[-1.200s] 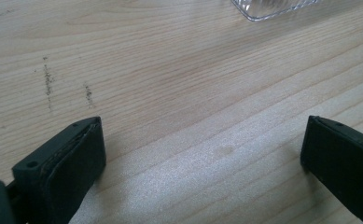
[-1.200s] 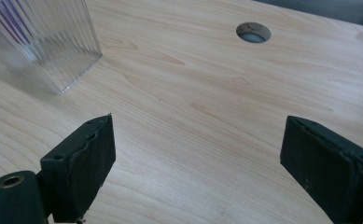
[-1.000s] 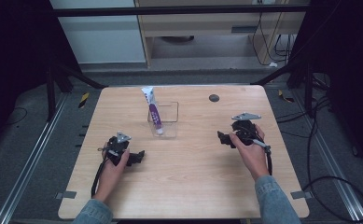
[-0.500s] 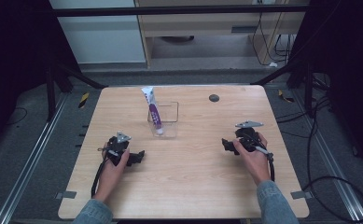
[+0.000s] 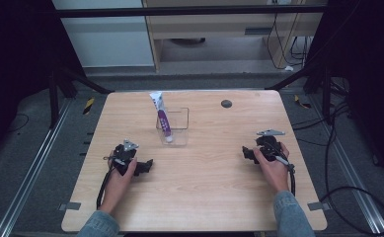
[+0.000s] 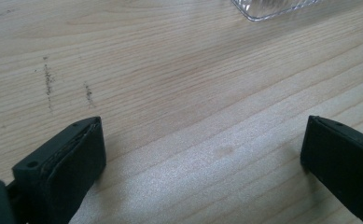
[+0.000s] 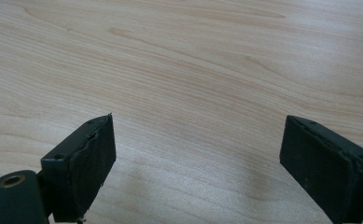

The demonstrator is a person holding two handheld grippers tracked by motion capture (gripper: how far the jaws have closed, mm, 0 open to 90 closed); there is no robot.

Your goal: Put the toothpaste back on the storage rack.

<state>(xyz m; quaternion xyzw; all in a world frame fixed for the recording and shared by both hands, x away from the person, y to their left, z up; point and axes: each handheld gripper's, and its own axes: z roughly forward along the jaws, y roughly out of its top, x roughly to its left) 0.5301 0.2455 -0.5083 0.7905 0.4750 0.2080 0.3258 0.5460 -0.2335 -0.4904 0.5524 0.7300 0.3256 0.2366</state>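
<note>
left black hand-held gripper (image 5: 146, 166) rests low on the pale wooden table (image 5: 214, 197), held by the person's left hand (image 5: 118, 173), jaws spread wide with bare wood between them. same in the left gripper view: left gripper (image 6: 202, 163) gaping, nothing clamped, a corner of the clear square plastic container (image 6: 272, 7) just showing ahead of the jaws and off to one side.

right black hand-held gripper (image 5: 246, 153) also down on the table, held by the right hand (image 5: 273, 165), grey three-cornered plate on top. in the right gripper view the right gripper (image 7: 198, 158) has jaws wide apart, only wood grain between and ahead of them.

clear container (image 5: 172, 127) stands ahead of the left gripper, a bit toward the table's middle, well apart from both grippers and nearer the left one. white and purple toothpaste tube (image 5: 161, 117) stands tilted inside it, cap end down, flat end leaning out over the far-left rim.

small dark round disc (image 5: 226, 103) lies far ahead of the right gripper, near the far edge, apart from everything.
</note>
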